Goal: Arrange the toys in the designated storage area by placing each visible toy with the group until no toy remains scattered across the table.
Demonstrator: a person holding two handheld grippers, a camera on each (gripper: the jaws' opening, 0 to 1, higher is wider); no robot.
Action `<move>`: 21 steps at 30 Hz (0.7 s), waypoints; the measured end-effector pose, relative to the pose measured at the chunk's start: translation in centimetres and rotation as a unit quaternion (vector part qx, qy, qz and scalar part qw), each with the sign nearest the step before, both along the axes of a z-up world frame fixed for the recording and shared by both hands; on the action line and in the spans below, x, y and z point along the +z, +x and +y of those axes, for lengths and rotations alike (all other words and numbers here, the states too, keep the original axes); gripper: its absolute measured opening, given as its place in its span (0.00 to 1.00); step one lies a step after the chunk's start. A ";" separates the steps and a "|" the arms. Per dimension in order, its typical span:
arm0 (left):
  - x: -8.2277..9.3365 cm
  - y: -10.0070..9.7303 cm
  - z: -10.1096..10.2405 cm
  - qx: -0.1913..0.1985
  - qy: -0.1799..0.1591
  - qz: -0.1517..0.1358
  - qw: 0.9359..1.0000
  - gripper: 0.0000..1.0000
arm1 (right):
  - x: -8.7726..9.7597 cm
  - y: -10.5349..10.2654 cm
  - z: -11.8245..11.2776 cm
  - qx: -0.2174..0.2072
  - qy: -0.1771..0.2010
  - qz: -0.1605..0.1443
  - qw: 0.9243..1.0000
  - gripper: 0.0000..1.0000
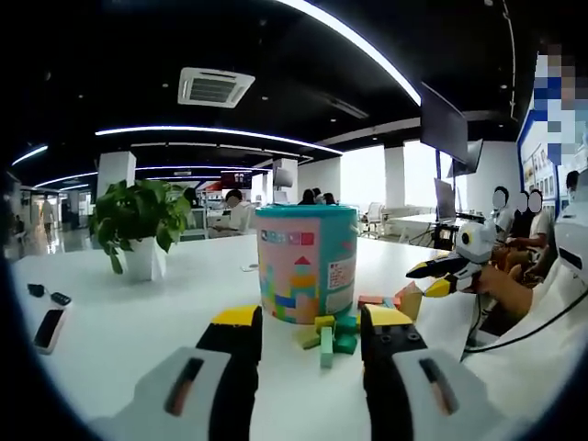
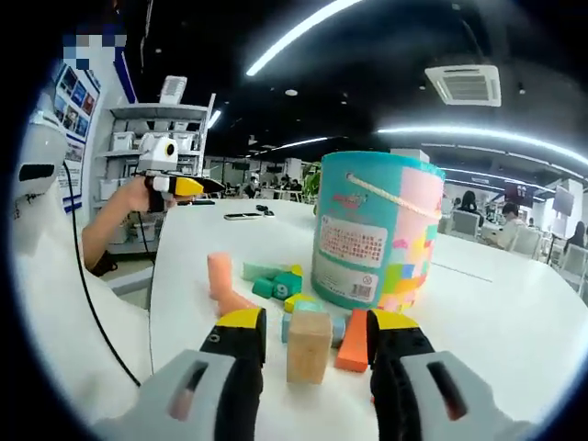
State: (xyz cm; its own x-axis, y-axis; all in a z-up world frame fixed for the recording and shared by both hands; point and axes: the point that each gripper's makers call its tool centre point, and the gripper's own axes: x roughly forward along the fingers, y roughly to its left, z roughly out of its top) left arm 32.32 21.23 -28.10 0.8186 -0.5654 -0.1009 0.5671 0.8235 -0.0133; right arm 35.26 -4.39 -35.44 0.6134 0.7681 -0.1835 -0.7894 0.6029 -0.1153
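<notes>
Right tongs: the right gripper (image 2: 312, 342) stands with its jaws apart and a plain wooden block (image 2: 308, 346) between them; whether the tips touch it I cannot tell, so I judge this a pick just being lined up.
Why there: that block stands upright on the table (image 2: 514, 303), the nearest of the scattered pieces, and so a sensible first one to take.
Beside it: an orange block (image 2: 353, 341) lies just beside the right jaw, and a pink block (image 2: 220, 276) lies further off to the left.
Left tongs: the left gripper (image 1: 310, 335) holds nothing, its jaws apart, low over the table and aimed at a green block (image 1: 326, 347) that lies in the gap ahead of the tips.
Toy pile: small green blocks (image 1: 345, 334) and yellow ones lie close against the foot of the tub (image 1: 306, 262), which looks like the gathering spot, since most pieces sit around it.
Tub: it stands upright on the table with a rope handle, the toys outside it.
Another tool: a person's hand (image 2: 140, 195) holds another gripper (image 2: 175, 184) above the table edge, clear of the blocks.
Far side: a potted plant (image 1: 140, 225) and a phone (image 1: 49, 328) sit well apart from the toys.
Left to do: several blocks remain loose.
</notes>
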 end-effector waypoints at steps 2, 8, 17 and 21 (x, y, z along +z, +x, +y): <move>0.0 0.0 0.0 0.000 0.000 0.000 1.000 0.44 | -0.3 0.2 0.2 -0.002 -0.002 0.003 1.000 0.43; 0.0 0.0 0.2 0.000 -0.001 -0.001 1.000 0.44 | -1.3 0.4 0.5 -0.004 -0.001 0.017 1.000 0.38; -0.2 0.1 0.2 0.000 0.001 0.002 1.000 0.44 | -1.4 1.0 0.4 -0.028 -0.001 0.035 0.999 0.21; -0.3 0.1 0.2 0.000 0.002 0.003 1.000 0.44 | 0.6 0.0 1.3 -0.019 0.016 0.020 0.999 0.20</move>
State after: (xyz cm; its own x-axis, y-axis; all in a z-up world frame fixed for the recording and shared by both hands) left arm 32.39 21.39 -28.38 0.8184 -0.5643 -0.1085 0.5664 0.8240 -0.0140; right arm 35.23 -3.09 -34.79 0.6351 0.7501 -0.1843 -0.7694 0.6356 -0.0642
